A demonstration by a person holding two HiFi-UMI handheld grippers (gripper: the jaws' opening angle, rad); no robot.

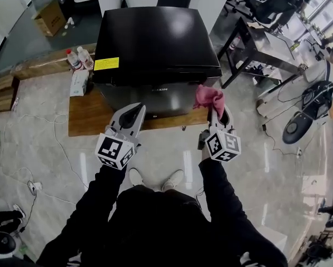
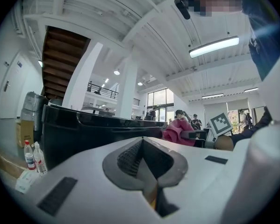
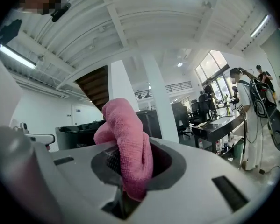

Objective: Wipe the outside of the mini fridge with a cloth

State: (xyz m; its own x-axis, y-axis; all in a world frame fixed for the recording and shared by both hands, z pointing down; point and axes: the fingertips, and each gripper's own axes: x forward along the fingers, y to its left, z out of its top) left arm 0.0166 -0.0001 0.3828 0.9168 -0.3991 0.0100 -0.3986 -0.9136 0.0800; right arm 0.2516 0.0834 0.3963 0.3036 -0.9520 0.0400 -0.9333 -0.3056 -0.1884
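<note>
A low wooden platform (image 1: 88, 115) on the floor (image 1: 38, 143) carries the mini fridge (image 1: 155, 43), two water bottles (image 1: 80, 59) and a white packet (image 1: 79, 83).

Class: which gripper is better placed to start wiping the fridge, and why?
Right. The right gripper grips the pink cloth close to the fridge front; the left gripper is shut and empty.

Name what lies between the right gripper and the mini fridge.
A pink cloth, clamped in the right gripper, lies between it and the front right corner of the mini fridge. The head view shows this best.
</note>
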